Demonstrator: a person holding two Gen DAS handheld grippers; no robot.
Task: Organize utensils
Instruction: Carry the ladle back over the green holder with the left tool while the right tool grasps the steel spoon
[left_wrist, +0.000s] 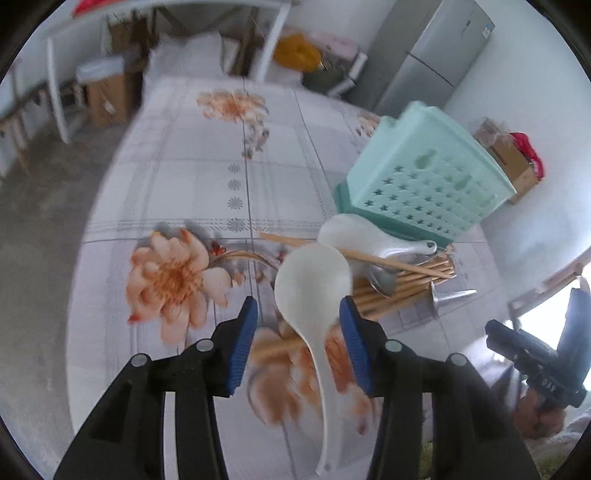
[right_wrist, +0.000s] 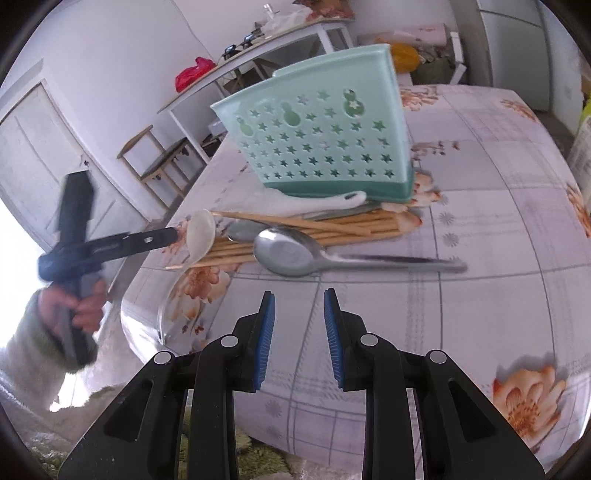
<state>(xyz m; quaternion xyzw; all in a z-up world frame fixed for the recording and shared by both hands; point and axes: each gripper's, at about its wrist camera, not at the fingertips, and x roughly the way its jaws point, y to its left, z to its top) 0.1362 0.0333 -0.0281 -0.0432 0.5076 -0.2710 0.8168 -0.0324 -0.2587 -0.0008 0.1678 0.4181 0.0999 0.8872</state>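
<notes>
Left wrist view: we see the left gripper (left_wrist: 298, 314) with jaws apart, and a white ladle (left_wrist: 314, 291) between the blue pads (left_wrist: 352, 336). Its bowl sits just beside the right-hand pad; contact with either pad we cannot tell, as the frame is blurred. The ladle handle runs back toward the camera, over the table's (left_wrist: 177, 177) near edge. Beyond it lies a bundle of chopsticks (left_wrist: 402, 284) with a second white spoon (left_wrist: 354, 232) across them, touching the base of the mint holder (left_wrist: 424, 177), which stands upright near the table's far right edge.

Right wrist view: we see the right gripper (right_wrist: 299, 321) with jaws partly apart and nothing between the pads; it hangs above the floral cloth at the table's near edge. A steel spoon (right_wrist: 291, 251) lies ahead of it, bowl against the chopsticks (right_wrist: 332, 225), handle pointing right. The holder (right_wrist: 321, 140) stands behind the pile. At the table's left edge the left gripper (right_wrist: 173, 233) meets the ladle (right_wrist: 201, 232), gripped by a hand (right_wrist: 85, 299)
</notes>
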